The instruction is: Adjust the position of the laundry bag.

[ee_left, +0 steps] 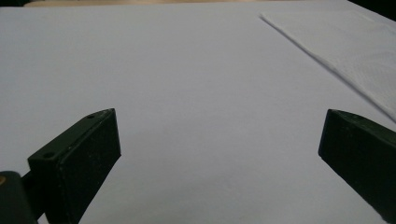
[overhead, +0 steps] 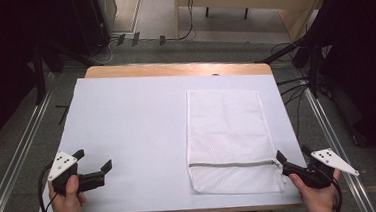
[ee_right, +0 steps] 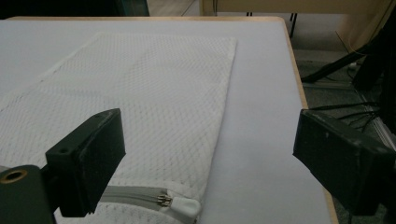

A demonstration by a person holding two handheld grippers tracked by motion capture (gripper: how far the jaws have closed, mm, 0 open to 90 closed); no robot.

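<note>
White mesh bag on a white-covered table, both grippers spread wide and holding nothing.

White sheet covers the table [overhead: 127, 120], leaving a wooden strip bare along the far edge; the left half of the sheet is open room. The mesh bag [overhead: 228, 133] lies flat on the right half, its long sides running near to far, its right side close to the table's right edge, with a grey zipper [overhead: 230, 164] crossing its near end. The left gripper [overhead: 94, 160] hovers at the near left corner, well apart from the bag. The right gripper [overhead: 293, 154] sits at the near right corner, just beside the zipper's end. Cables and stand legs crowd the floor beyond the right edge.
</note>
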